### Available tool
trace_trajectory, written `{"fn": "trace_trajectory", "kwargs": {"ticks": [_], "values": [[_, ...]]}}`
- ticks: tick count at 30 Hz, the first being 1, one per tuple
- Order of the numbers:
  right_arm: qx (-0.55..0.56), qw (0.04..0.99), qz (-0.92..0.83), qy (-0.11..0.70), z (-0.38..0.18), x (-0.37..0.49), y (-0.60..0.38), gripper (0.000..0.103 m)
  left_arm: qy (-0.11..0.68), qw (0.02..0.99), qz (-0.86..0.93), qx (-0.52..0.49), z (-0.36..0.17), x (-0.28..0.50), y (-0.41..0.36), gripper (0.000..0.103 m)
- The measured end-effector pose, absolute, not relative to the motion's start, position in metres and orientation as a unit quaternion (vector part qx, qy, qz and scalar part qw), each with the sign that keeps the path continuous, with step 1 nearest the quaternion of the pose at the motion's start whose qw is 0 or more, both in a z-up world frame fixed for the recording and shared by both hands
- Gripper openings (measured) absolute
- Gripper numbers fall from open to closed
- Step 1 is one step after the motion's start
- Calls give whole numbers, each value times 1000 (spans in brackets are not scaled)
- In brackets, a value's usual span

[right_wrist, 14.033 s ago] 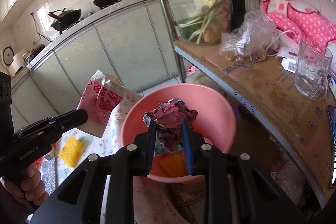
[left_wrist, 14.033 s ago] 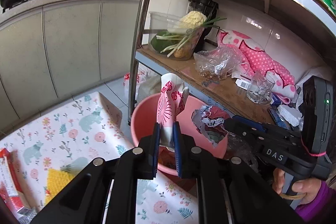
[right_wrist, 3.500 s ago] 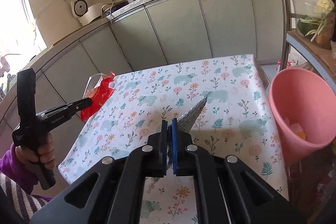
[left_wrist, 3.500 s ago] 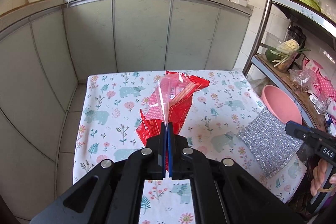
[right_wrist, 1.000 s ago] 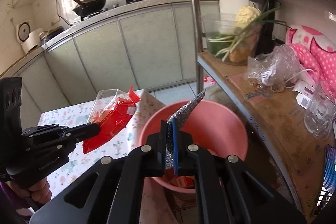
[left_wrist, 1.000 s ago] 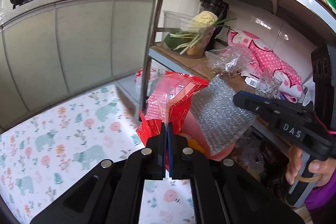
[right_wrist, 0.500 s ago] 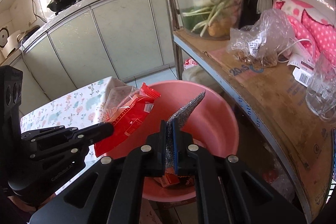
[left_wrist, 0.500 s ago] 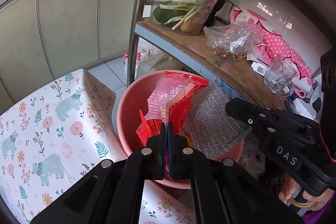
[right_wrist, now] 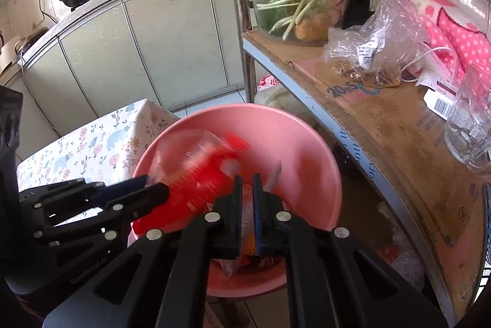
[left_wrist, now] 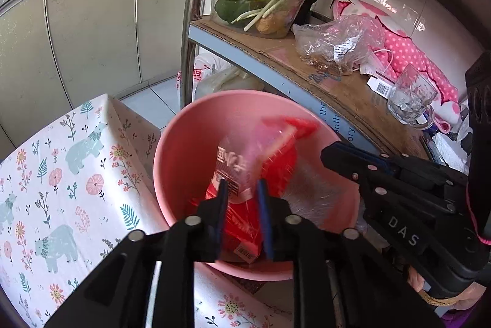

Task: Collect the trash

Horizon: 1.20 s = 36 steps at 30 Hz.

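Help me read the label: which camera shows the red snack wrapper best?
The left wrist view: the red snack wrapper faces the camera inside the pink bucket, its printed label visible. The right wrist view shows it only as a red blur.

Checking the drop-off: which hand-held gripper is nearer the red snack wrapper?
Left. The left hand-held gripper is opening with the red snack wrapper between its fingers; the right hand-held gripper sits beside it over the pink bucket.

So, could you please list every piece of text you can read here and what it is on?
"DAS": right gripper.
"20": cardboard shelf liner; the rest is unreadable.
Red wrapper: print too blurred.
Barcode label: too small.
Left gripper: embossed word unreadable.
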State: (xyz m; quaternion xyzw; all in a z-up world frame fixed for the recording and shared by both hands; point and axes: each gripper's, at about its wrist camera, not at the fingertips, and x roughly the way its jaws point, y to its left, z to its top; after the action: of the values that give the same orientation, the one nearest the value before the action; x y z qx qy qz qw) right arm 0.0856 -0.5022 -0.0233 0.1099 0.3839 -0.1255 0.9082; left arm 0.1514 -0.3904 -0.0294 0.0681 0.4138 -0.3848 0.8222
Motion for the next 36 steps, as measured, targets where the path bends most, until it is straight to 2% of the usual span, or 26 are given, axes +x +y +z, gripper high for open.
{"fn": "trace_trajectory", "kwargs": {"ticks": [2, 4, 12, 16, 20, 22, 23, 25, 36], "values": [[105, 908, -130, 384, -23, 85, -502, 9, 412, 823, -385, 63, -26, 151, -390, 26], [103, 908, -131, 384, -22, 84, -502, 23, 409, 826, -384, 60, -23, 151, -390, 31], [107, 909, -128, 383, -15, 76, -500, 25, 398, 835, -376, 59, -9, 146, -385, 38], [115, 911, -120, 378, -9, 69, -496, 34, 391, 839, -375, 58, 0, 141, -379, 39], [117, 913, -115, 373, -4, 59, -488, 35, 380, 844, -372, 63, 10, 134, -373, 41], [121, 913, -115, 372, -2, 54, -485, 36, 377, 848, -368, 60, 15, 131, -369, 45], [122, 913, -115, 372, -1, 50, -483, 38, 376, 849, -366, 57, 17, 129, -366, 46], [125, 914, -109, 371, 1, 44, -478, 48, 373, 853, -362, 54, 21, 125, -362, 50], [101, 924, -97, 356, 14, 11, -438, 59, 349, 867, -351, 47, 39, 91, -333, 58]]}}
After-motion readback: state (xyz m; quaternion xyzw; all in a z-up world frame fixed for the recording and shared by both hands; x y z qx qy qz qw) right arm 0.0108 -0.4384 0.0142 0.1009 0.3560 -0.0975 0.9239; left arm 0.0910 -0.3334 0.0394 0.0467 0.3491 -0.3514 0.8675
